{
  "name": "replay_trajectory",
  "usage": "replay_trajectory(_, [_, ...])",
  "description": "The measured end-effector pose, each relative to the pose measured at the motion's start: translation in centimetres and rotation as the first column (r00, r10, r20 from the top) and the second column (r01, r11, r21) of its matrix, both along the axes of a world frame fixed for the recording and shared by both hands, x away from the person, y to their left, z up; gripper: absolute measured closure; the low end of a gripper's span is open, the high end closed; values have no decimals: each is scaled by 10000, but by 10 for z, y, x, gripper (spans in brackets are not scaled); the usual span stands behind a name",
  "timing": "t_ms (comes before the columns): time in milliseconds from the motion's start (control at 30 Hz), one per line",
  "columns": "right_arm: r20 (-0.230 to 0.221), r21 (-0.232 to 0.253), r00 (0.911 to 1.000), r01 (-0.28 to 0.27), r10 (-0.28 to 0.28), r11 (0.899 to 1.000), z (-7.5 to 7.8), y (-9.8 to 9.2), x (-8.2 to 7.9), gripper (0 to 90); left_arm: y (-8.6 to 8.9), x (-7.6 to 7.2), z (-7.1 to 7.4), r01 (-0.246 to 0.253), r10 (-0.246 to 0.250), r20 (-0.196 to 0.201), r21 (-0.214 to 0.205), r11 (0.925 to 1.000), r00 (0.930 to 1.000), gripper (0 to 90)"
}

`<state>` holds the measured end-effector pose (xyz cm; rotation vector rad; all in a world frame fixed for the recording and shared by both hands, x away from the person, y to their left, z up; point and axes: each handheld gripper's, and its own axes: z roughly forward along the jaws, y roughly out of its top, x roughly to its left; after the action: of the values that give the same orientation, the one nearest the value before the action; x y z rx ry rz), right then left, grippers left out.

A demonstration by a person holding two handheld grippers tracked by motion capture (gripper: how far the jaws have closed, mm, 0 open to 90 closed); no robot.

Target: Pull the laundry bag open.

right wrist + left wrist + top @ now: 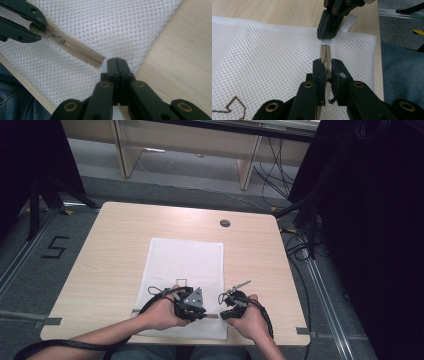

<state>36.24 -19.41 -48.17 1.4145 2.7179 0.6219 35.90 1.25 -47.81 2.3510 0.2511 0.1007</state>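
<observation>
A white mesh bag (185, 265) lies flat on the wooden table (110, 250), its tan zipper (82, 52) running along the near edge. My left gripper (327, 71) is shut on the zipper's slider (37, 29), jaws pressed together around it. My right gripper (117, 63) is shut on the bag's fabric at the zipper's closed end, a white tab (325, 42) pinched between its jaws. In the high view both grippers face each other at the bag's front right corner, left gripper (206, 314) and right gripper (223, 314) a short stretch of zipper apart.
A round cable hole (225, 223) sits in the table beyond the bag. The table's front edge is right under both hands, with the person's jeans (15, 100) below it. Bare wood (180, 55) lies to the bag's right. A brown printed outline (234, 105) marks the mesh.
</observation>
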Motion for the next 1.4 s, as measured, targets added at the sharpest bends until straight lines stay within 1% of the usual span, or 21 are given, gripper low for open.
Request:
replay_trajectory(33, [16,0,10000,-25,25,10000,0,0,0,900,0,-1,0,-57,57,118,38,10000,9999,817])
replay_trajectory(67, [-26,-37,10000,75,-75,10000,0,0,0,900,1,0,0,-12,12,65,47,10000,10000,817])
replay_trajectory(100, [-26,-37,10000,75,-75,10000,0,0,0,900,1,0,1,58,-59,176,97,9999,9998,817])
replay_trajectory(133, [-27,-38,10000,74,-75,10000,0,0,0,900,1,0,1,4,-5,147,16,10000,9999,817])
replay_trajectory(233, [-19,-25,10000,51,-51,10000,0,0,0,900,2,0,0,53,-54,182,81,10000,9998,817])
replay_trajectory(267, [129,80,9997,-224,223,9997,-1,-1,2,900,2,0,0,-38,38,76,42,10000,10000,817])
replay_trajectory(300, [129,80,9997,-224,223,9997,-1,-1,2,900,2,0,0,25,-26,151,41,10000,9999,817])
replay_trajectory(333, [149,95,9996,-246,245,9997,-1,-1,2,900,2,-1,0,-44,43,68,28,10000,10000,817])
replay_trajectory(567, [94,92,9997,-227,226,9997,-1,-1,1,900,3,-1,1,-56,55,81,41,10000,10000,817])
replay_trajectory(600, [156,88,9995,-286,284,9996,-1,-1,2,900,3,-1,1,23,-24,214,73,10000,9998,817])
replay_trajectory(633, [93,69,9997,-235,235,9997,-1,-1,1,900,4,-1,1,-99,99,47,-1,10000,9999,817])
replay_trajectory(667, [7,43,10000,-61,61,10000,0,0,0,900,4,-1,1,-90,89,92,38,10000,9999,817])
replay_trajectory(700, [164,94,9995,-274,272,9996,-1,-1,1,900,5,-1,1,-95,94,84,28,10000,9999,817])
replay_trajectory(733, [71,81,9997,-214,213,9997,-1,-1,1,900,5,-1,1,-98,98,72,4,10000,9999,817])
replay_trajectory(933, [151,97,9995,-276,275,9996,-1,-1,2,900,6,-2,0,-78,77,108,46,10000,9999,817])
replay_trajectory(1067, [96,95,9997,-209,208,9997,-1,-1,1,900,8,-2,1,-110,110,55,-3,9999,9999,817])
replay_trajectory(1233, [125,86,9997,-207,206,9997,-1,-1,1,900,9,-2,1,-112,111,102,49,9999,9999,817])
replay_trajectory(1267, [110,98,9997,-209,208,9997,-1,-1,1,900,10,-2,2,-30,29,199,60,10000,9998,817])
replay_trajectory(1300, [93,96,9997,-219,218,9997,-1,-1,1,900,10,-2,2,-142,142,50,-7,9999,9999,817])
replay_trajectory(1333, [95,96,9997,-223,222,9997,-1,-1,1,900,10,-2,2,-120,119,111,44,9999,9999,817])
replay_trajectory(1400, [91,101,9997,-216,215,9997,-1,-1,1,900,11,-2,2,-116,116,75,-9,9999,9999,817])
